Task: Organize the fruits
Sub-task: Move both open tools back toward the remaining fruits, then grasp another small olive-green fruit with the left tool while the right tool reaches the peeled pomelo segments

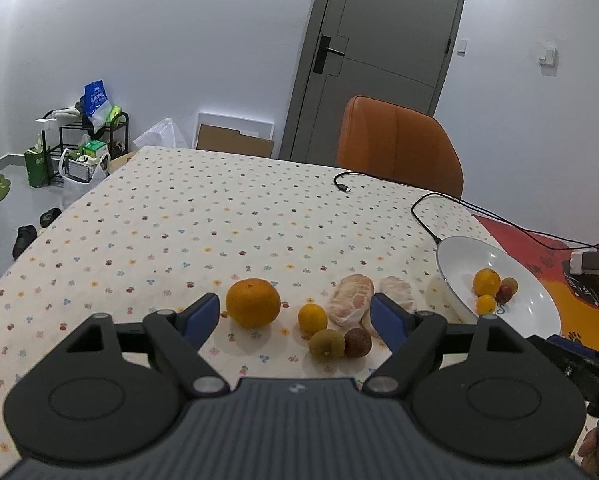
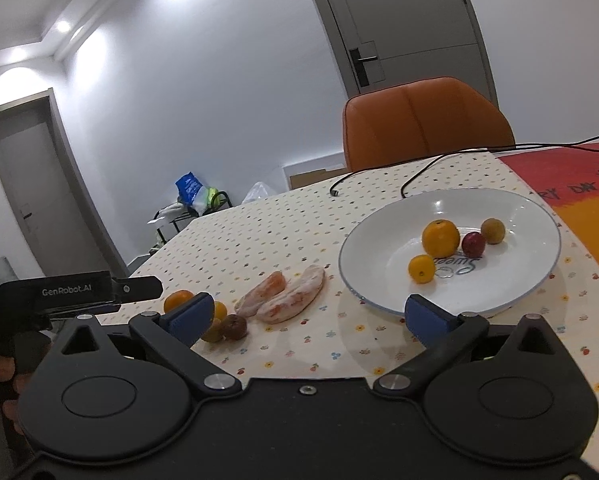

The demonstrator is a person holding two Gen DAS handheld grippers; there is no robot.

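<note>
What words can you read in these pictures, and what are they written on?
"GenRobot.AI": white letters on the side of the left gripper.
"Sweet": looks like this, upside down, inside the white plate; partly hidden by fruit.
"DAY": on the red and orange cloth; the other letters are cut off.
Blue bag print: too small to read.
</note>
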